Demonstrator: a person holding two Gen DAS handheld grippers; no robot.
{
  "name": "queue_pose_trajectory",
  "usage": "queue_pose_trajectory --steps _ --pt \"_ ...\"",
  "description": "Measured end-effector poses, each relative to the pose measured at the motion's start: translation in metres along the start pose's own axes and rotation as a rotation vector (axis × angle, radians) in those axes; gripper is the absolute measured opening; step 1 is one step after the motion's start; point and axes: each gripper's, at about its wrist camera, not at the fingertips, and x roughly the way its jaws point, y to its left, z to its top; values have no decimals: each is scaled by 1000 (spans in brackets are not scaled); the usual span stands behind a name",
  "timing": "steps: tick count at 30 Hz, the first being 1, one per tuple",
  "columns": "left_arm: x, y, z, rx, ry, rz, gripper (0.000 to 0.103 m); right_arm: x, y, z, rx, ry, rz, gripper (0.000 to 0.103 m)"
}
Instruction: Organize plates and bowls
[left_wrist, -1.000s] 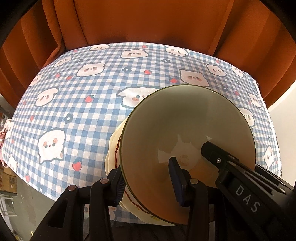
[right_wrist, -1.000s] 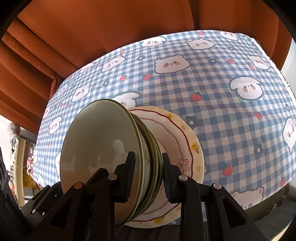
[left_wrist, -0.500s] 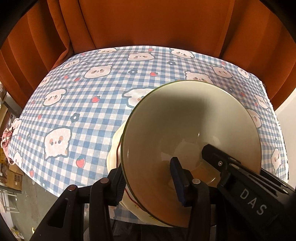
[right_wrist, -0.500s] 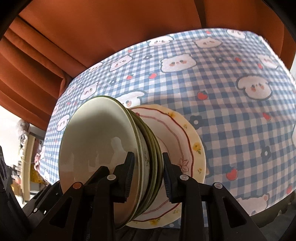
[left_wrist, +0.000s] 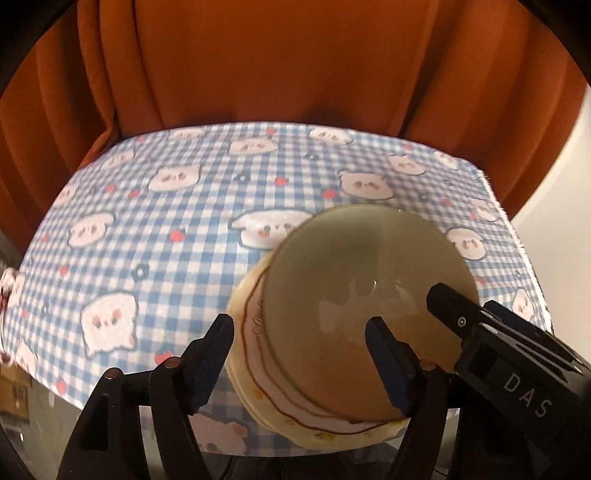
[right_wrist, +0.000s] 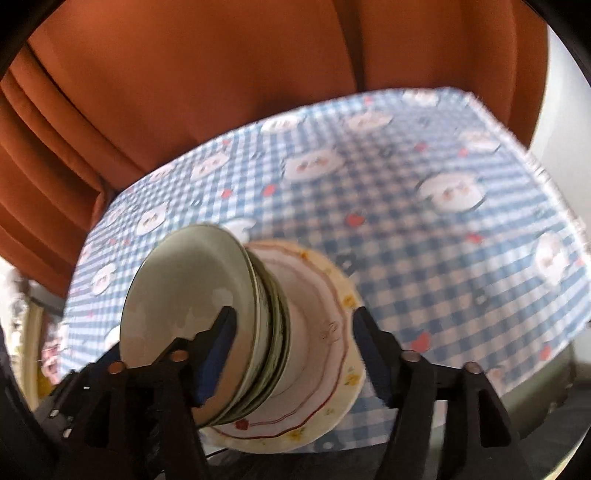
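My left tongs (left_wrist: 299, 354) and right tongs (right_wrist: 291, 354) are both spread wide, straddling the stack's rim without pinching. Green bowls (right_wrist: 192, 310) sit nested on the cream plate (right_wrist: 325, 354), near the front edge of the checked table (left_wrist: 177, 236).

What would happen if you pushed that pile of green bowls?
The green bowls look glazed and shiny, so they would probably slide easily. Nested on the cream plate near the table's front edge, the stack could tip or fall off. They appear ceramic, so likely heavy and breakable.
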Motion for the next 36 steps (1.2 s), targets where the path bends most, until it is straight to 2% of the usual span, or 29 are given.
queue_pose_trajectory --steps 6,12,22,27,29,36 --pt "-29 25 1 41 -94 -29 80 -29 28 -10 6 -104 -61 74" --pt "-57 71 -10 51 -191 -21 83 -55 64 -30 -2 -212 -87 75" --pt "-76 145 -49 118 -316 69 88 -52 130 -83 -59 -282 -63 77" --pt "-77 176 -72 98 -342 73 90 -41 153 -112 -104 -329 -73 77" --pt "-77 185 -78 91 -335 65 91 -34 162 -125 -126 -322 -97 77" --pt "-84 204 -94 63 -337 81 91 -28 181 -147 -132 -310 -87 78"
